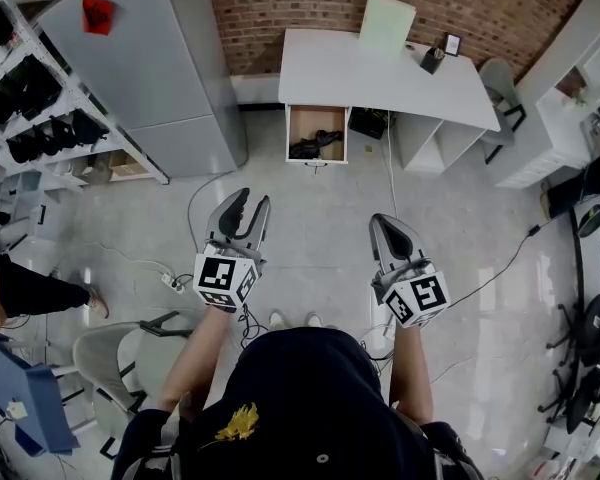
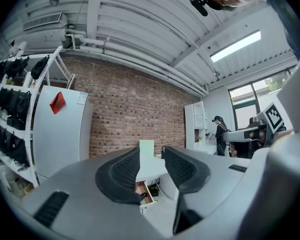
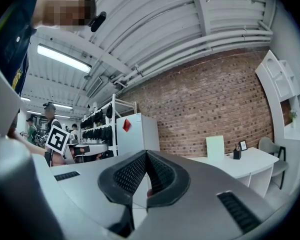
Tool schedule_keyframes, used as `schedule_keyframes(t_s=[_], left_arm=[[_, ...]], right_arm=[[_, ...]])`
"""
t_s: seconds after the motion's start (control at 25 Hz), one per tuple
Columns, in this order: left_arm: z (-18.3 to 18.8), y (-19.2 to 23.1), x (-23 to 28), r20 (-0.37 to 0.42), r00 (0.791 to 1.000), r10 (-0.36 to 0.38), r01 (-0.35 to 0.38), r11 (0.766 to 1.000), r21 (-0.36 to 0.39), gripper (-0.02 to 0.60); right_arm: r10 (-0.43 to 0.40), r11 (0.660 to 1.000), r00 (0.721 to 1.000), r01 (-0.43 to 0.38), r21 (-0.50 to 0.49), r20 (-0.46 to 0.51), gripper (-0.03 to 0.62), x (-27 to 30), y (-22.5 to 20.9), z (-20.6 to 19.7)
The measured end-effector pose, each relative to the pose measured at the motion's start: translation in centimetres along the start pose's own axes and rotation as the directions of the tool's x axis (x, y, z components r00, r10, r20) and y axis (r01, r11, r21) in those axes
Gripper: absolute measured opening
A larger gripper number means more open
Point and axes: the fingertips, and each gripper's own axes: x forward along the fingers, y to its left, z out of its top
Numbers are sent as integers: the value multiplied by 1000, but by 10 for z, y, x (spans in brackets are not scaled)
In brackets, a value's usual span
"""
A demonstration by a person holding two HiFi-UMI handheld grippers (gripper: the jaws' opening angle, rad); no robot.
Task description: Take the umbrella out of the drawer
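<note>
Because the left gripper (image 1: 248, 201) is barely parted and the right gripper (image 1: 382, 222) pinched together, either might just shove the umbrella (image 1: 315, 147).

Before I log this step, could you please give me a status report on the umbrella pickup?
Left gripper open, empty; right gripper shut, empty. Black umbrella lies in open wooden drawer under white desk, untouched. Nothing blocking the drawer.

The person wears a dark navy top (image 1: 300, 393) with a yellow emblem (image 1: 238, 423) and white shoes (image 1: 278, 320); the left gripper (image 1: 252, 201) and right gripper (image 1: 379, 221) are pale grey, with black ribbed pads (image 2: 122, 176) and black-and-white marker cubes (image 1: 225, 280).
</note>
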Motion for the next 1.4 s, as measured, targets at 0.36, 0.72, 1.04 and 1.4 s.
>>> schedule_keyframes(t_s=[0.36,0.72,1.04,1.4], left_arm=[[-7,-25,9,-38,990,-136,136,991,1,422],[-7,-36,16,-41,993,-115,116,993,36,439],[-12,-47,31,-45,997,-67,69,996,50,465],[-16,-70,40,-55,998,-35,38,998,46,471]], right_arm=[[-8,1000,1000,8,5,-7,23,-1,-5,-2],[-6,1000,1000,5,-6,-29,23,-7,-21,-6],[-22,1000,999,22,12,-27,23,-19,-50,-12],[-33,999,999,33,29,-19,23,-32,-80,-17]])
